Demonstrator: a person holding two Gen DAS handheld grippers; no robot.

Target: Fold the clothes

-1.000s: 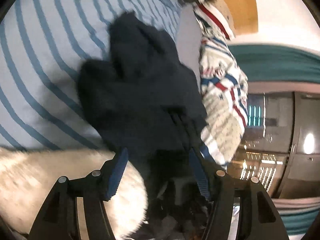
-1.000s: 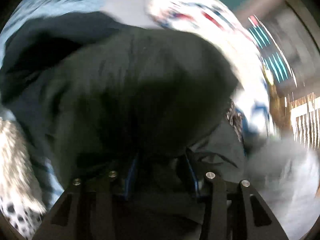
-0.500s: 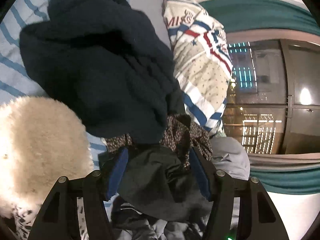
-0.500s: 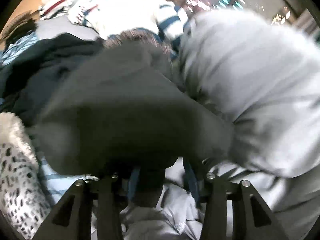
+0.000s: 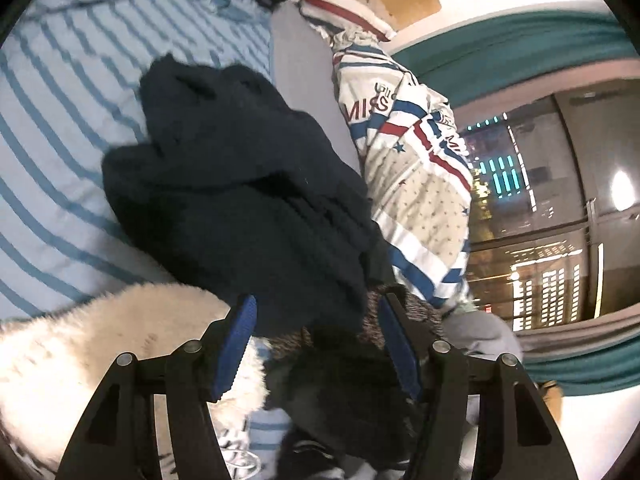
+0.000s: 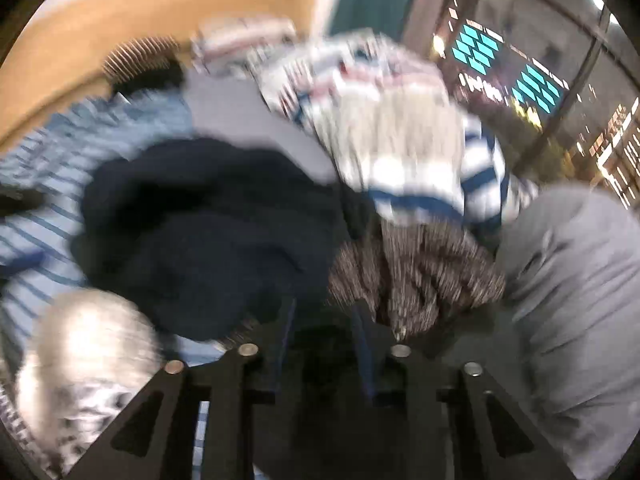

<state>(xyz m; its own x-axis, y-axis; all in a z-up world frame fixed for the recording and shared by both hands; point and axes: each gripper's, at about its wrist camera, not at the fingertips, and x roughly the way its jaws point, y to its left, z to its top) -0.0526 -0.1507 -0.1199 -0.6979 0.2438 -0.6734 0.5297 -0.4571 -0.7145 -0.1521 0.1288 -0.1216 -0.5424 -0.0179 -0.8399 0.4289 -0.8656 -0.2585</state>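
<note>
Lettering "MISS" shows on the star-and-stripe quilt only in the sharp left view, where the navy sweater lies on the striped bed beyond the left gripper, its jaws wide apart around dark cloth without pressing it. Right view, blurred, adds a grey garment at right; the right gripper is closing its jaws on dark fabric.

A dark navy garment is seen heaped on a blue-striped sheet, beside a patterned quilt; the left gripper is held wide above it.
</note>
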